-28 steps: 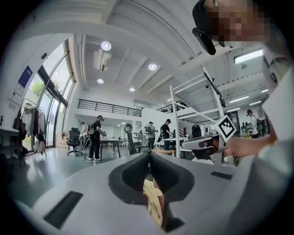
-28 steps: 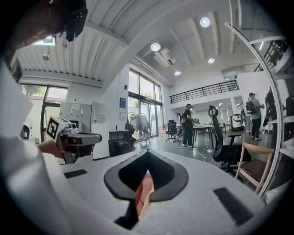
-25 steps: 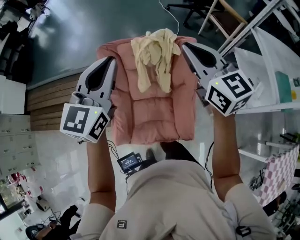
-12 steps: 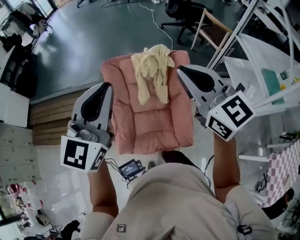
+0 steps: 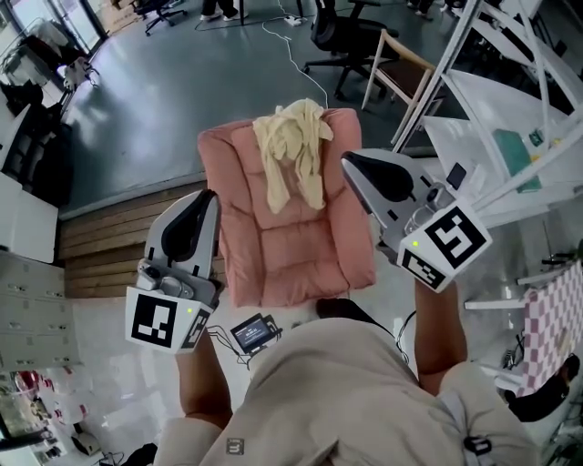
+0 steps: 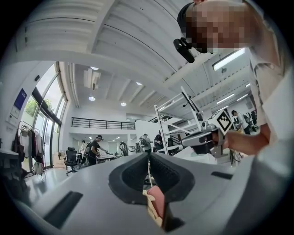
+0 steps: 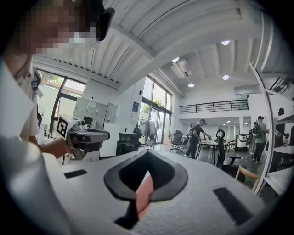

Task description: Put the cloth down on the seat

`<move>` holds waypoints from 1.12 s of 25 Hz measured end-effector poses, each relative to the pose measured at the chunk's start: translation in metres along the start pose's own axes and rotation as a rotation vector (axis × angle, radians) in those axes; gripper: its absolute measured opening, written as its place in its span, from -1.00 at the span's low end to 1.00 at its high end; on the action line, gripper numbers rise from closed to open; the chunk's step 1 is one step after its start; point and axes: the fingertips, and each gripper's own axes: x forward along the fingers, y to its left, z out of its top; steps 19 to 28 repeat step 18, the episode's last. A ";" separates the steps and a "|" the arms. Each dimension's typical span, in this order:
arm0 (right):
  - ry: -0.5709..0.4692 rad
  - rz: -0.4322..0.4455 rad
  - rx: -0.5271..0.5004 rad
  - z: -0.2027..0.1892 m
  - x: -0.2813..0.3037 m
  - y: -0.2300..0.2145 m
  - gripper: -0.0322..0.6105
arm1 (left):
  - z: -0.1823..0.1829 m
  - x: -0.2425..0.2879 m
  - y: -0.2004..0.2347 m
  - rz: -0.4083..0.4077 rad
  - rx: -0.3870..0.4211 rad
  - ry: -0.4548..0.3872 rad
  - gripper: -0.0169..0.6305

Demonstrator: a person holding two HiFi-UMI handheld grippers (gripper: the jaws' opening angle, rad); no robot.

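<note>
Large open-plan lab or workshop hall. High ribbed ceiling (image 6: pixel 119 41), tall windows (image 7: pixel 158 114) and a railed mezzanine (image 6: pixel 103 123). Grey floor (image 5: pixel 182 82) with a trailing cable (image 5: pixel 310 77), wheeled office chairs (image 5: pixel 332 27) and metal-frame racks (image 5: pixel 492 55). People (image 7: pixel 198 137) in head-mounted gear stand at work tables (image 7: pixel 209 144).

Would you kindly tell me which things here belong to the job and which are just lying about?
Belonging to the job: cream cloth, draped on the pink seat; left gripper and right gripper, both shut.
Lying about: wooden chair, black office chair, checked cloth.
</note>
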 end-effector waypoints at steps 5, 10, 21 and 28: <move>-0.002 -0.012 0.000 0.003 -0.011 0.008 -0.93 | 0.000 -0.011 -0.006 -0.006 -0.010 0.004 -0.89; -0.001 -0.019 -0.002 0.004 -0.019 0.013 -0.93 | 0.000 -0.018 -0.012 -0.011 -0.011 0.006 -0.89; 0.005 -0.030 -0.002 0.000 -0.023 0.011 -0.93 | -0.004 -0.017 -0.016 -0.019 -0.013 0.006 -0.89; 0.005 -0.030 -0.002 0.000 -0.023 0.011 -0.93 | -0.004 -0.017 -0.016 -0.019 -0.013 0.006 -0.89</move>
